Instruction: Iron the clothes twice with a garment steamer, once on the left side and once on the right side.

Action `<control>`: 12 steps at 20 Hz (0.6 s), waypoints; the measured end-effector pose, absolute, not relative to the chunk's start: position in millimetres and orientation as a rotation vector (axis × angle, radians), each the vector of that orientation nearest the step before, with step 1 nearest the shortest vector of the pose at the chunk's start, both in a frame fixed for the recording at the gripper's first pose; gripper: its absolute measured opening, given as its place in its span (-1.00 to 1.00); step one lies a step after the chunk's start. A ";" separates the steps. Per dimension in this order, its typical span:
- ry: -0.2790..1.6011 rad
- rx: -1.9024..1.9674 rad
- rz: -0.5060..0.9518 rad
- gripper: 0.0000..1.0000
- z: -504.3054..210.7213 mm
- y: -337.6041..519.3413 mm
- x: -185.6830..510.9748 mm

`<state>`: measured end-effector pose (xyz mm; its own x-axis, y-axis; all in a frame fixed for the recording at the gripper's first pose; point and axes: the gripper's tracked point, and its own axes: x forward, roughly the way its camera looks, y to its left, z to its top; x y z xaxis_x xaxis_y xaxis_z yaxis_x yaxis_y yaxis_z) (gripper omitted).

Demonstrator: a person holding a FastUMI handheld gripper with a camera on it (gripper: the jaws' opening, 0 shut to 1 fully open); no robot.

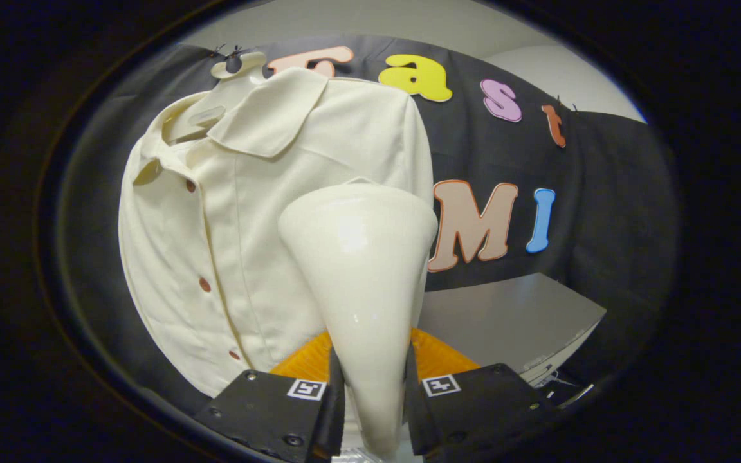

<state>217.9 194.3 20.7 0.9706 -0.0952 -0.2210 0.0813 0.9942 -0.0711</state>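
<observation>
Black-cloth wall [602, 193]; gripper [374, 392] clamping glossy steamer [361, 257]

steamer [361, 270]: glossy smooth plastic | shirt [229, 212]: matt woven cloth (cream) | tool [374, 405]: matt black

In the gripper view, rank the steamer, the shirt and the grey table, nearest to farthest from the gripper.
1. Steamer: clamped between the fingers of the gripper.
2. Shirt: just beyond the steamer head, hanging on a hanger.
3. Grey table: farther back, beside the shirt.
</observation>
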 end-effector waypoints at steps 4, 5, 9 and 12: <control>0.257 -0.087 -0.125 -0.20 -5.4 187.2 218.1; 0.268 -0.089 -0.128 -0.20 -11.6 186.3 218.2; 0.314 -0.108 -0.148 -0.19 -40.5 183.3 218.5; 0.346 -0.113 -0.155 -0.19 -58.2 183.6 216.1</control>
<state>216.1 183.6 -58.2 0.9291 -0.1708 -0.3280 0.1321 0.9817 -0.1369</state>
